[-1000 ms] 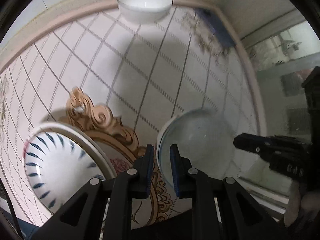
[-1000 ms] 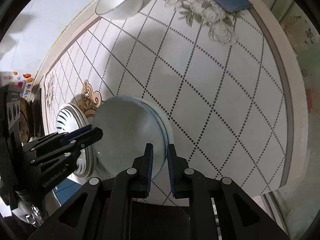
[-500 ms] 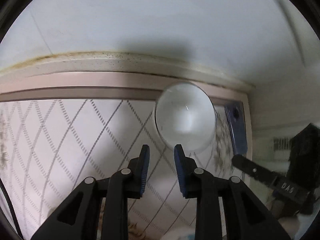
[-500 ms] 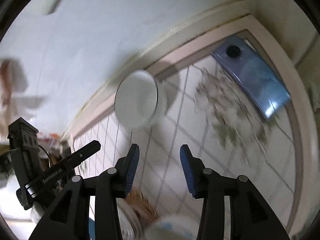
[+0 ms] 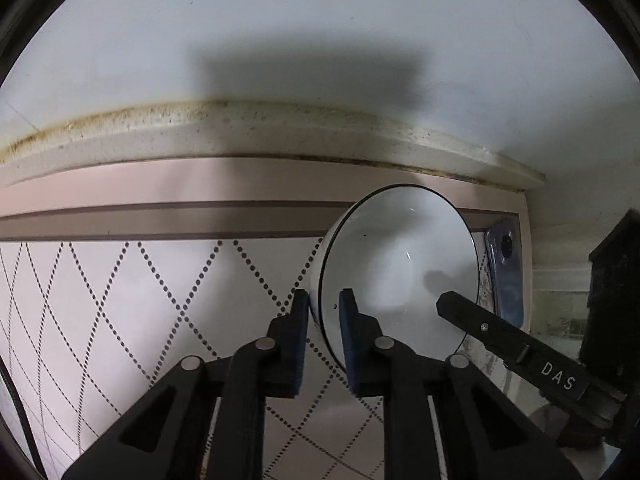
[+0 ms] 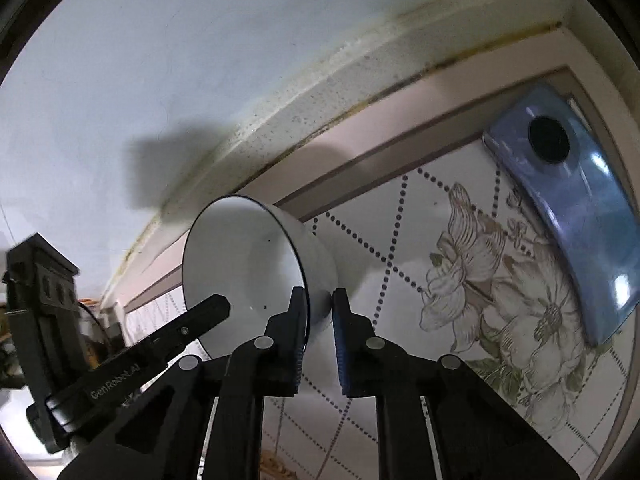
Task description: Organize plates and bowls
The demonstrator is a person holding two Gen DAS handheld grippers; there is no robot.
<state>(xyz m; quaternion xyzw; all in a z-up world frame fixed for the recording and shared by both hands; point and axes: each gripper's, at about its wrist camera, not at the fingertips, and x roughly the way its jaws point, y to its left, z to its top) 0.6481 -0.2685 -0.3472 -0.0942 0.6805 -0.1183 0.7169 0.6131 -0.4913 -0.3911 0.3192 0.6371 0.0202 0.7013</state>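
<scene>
A white bowl with a thin dark rim is near the back of the tiled table, close to the wall. My left gripper is shut on the bowl's left rim, one finger inside and one outside. My right gripper is shut on the bowl's right rim the same way. The bowl shows tilted between the two grippers, its opening facing the left gripper. The right gripper's finger shows in the left wrist view, and the left gripper's finger shows in the right wrist view.
A blue phone lies face down at the table's back right corner, also seen in the left wrist view. A stained ledge and a white wall run behind the table. The tabletop has a diamond dot pattern and flower print.
Both grippers left the bowl near the plates, moved to the white bowl at the back and closed on its opposite rims. The bowl is now tilted.
</scene>
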